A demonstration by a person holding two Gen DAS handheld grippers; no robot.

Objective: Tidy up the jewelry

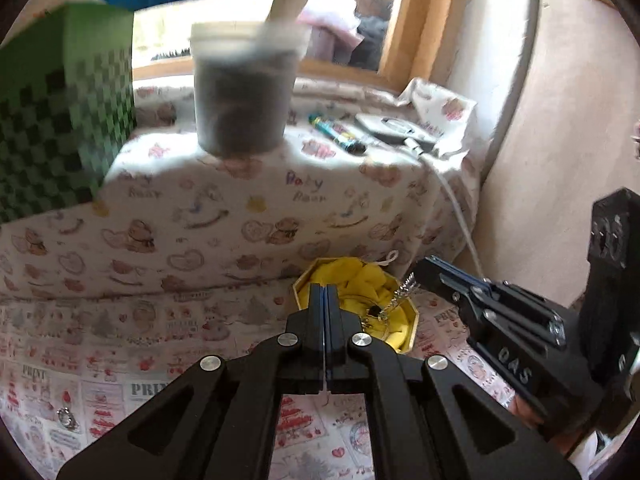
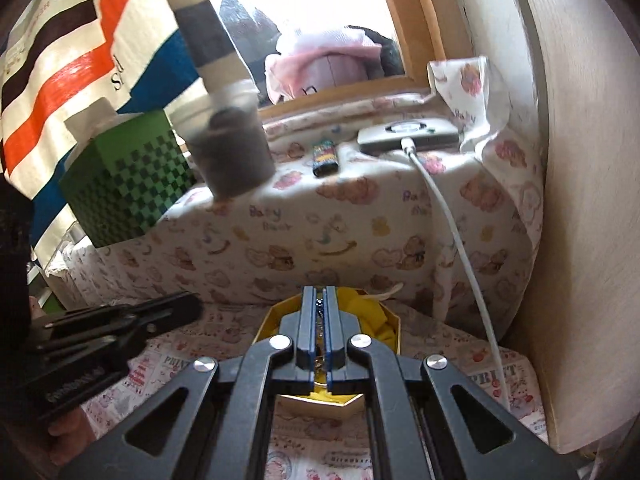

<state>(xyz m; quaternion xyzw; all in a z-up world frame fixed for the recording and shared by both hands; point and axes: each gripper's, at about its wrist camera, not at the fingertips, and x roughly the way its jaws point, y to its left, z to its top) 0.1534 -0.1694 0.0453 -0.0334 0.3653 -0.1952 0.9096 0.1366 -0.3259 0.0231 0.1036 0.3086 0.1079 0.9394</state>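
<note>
Printed cloth (image 1: 248,232) over the table. Yellow jewelry box (image 1: 394,318) near the wall. Left gripper (image 1: 327,292) closed, empty. Right gripper (image 2: 319,294) pinching a silver chain (image 1: 400,294) over the box.

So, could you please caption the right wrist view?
Right gripper shut on a chain above the yellow jewelry box.

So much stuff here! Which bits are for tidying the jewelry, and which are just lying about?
For the job:
- yellow-lined box
- silver chain hanging over it
- right gripper
- small trinket on the cloth

Lying about:
- green checkered box
- lighter
- cup
- white cable
</note>
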